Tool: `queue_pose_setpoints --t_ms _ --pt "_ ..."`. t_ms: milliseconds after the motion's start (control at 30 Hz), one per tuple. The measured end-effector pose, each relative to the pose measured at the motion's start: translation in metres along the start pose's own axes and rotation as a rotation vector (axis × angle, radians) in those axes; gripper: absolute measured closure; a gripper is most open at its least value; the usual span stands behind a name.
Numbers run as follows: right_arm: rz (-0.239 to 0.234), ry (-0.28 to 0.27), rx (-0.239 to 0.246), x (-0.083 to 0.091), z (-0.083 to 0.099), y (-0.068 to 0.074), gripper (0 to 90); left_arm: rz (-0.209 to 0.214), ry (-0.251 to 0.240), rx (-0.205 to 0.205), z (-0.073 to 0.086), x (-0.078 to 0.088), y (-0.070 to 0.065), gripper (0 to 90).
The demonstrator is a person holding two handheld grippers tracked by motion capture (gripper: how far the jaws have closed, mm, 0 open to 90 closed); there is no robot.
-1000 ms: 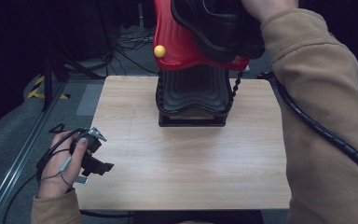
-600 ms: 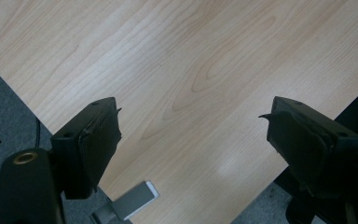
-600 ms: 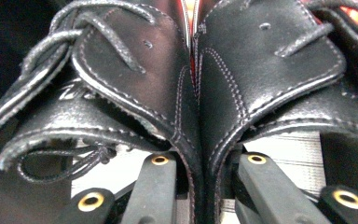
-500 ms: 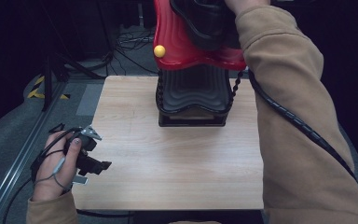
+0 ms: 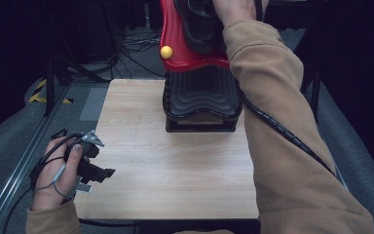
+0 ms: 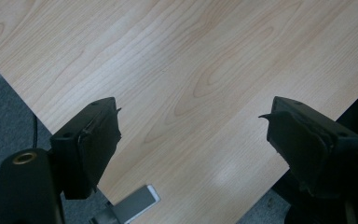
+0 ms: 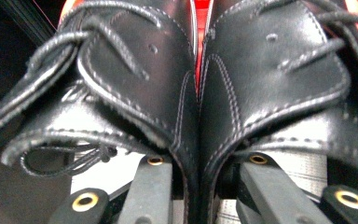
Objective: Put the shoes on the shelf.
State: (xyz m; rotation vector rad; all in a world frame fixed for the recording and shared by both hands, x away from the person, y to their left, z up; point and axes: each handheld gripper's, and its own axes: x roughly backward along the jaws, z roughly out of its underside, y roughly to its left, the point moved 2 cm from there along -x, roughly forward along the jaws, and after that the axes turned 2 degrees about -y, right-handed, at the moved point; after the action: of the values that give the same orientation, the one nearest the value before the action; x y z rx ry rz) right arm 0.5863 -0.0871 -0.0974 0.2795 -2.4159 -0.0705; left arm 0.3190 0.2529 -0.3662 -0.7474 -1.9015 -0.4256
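A pair of black leather lace-up shoes fills the right gripper view, side by side. My right gripper has one finger inside each shoe and pinches their two inner walls together; its jaws have just been opening a little, with those walls still between them. In the high view the shoes are held against the red top of a stand with a black ribbed base, under a person's right hand. My left gripper rests open at the table's left edge, its jaws holding nothing.
The wooden table carries the stand at its far edge. A yellow knob sticks out on the stand's left. A spiral cable runs along the tan right sleeve. Cables lie on the grey floor to the left.
The right arm has swung to the left and sunk a little, bringing the shoes lower against the red top. The left hand has stayed about where it was.
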Motion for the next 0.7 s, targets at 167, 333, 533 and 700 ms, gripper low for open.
queue_pose_setpoints --t_ms 167,333,533,700 --pt "-0.009 -0.034 0.009 -0.012 0.006 0.007 79.3 0.008 -0.003 -0.007 -0.001 0.0 -0.001 17.7" --pt "0.001 -0.047 0.023 -0.016 0.008 0.008 79.2 0.01 0.002 -0.007 0.0 -0.001 0.0 17.7" --pt "0.019 -0.074 0.043 -0.017 0.01 -0.005 79.5 0.006 0.001 0.0 0.001 -0.001 0.0 17.6" --pt "0.012 -0.093 0.062 -0.019 0.012 -0.005 79.3 0.007 0.007 -0.005 -0.001 -0.002 -0.002 17.7"
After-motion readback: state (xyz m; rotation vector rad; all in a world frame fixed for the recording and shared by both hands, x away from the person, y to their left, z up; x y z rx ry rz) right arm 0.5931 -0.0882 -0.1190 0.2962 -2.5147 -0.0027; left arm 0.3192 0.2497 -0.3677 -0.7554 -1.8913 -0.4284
